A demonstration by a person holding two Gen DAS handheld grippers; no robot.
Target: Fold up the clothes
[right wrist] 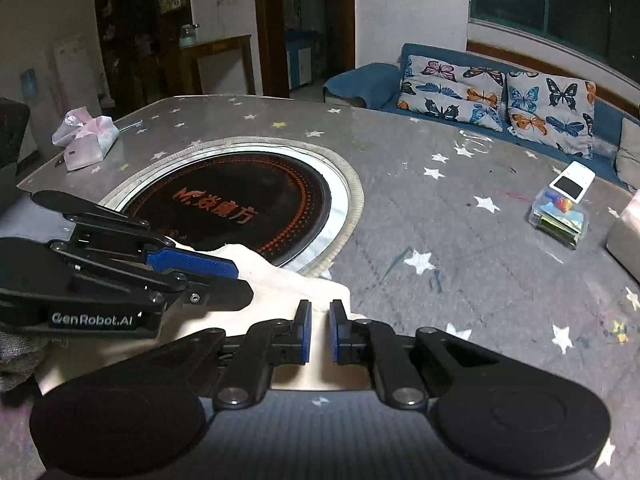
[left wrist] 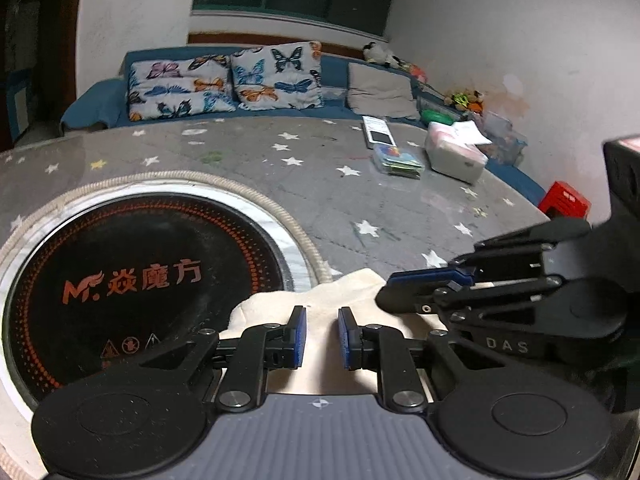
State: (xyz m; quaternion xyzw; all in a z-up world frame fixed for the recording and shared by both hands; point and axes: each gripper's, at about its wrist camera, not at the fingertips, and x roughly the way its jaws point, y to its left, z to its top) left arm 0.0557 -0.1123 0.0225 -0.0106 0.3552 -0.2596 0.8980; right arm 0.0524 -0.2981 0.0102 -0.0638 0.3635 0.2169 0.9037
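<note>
Cream cloth [left wrist: 320, 312] lies bunched on the grey star-print table cover [left wrist: 280, 176], at the near edge, its far corner lapping onto the rim of the round black induction hob [left wrist: 132, 280] set into the table. Same cloth in the right wrist view [right wrist: 280, 284], a crumpled heap just beside the hob [right wrist: 240, 204].

My left gripper [left wrist: 322, 336] sits over the cloth with its blue pads parted, a strip of cream fabric showing in the gap; I can't tell if the pads touch it. My right gripper [right wrist: 320, 330] is the same: pads apart, narrow gap, cloth visible between and under them, nothing pinched that I can see.

In the left view the right gripper [left wrist: 404, 284] comes in from the right, its tips at the cloth's right edge. In the right view the left gripper [right wrist: 224, 276] comes in from the left, fingers lying over the cloth's top.

Further out on the table: a white remote [left wrist: 378, 132], a clear box of coloured bits [left wrist: 398, 160] just beside it, a tissue pack [left wrist: 454, 156]. Another tissue pack [right wrist: 86, 138] sits at the far left corner in the right view. Behind the table, a blue sofa [left wrist: 100, 104] with butterfly cushions [left wrist: 276, 76].
</note>
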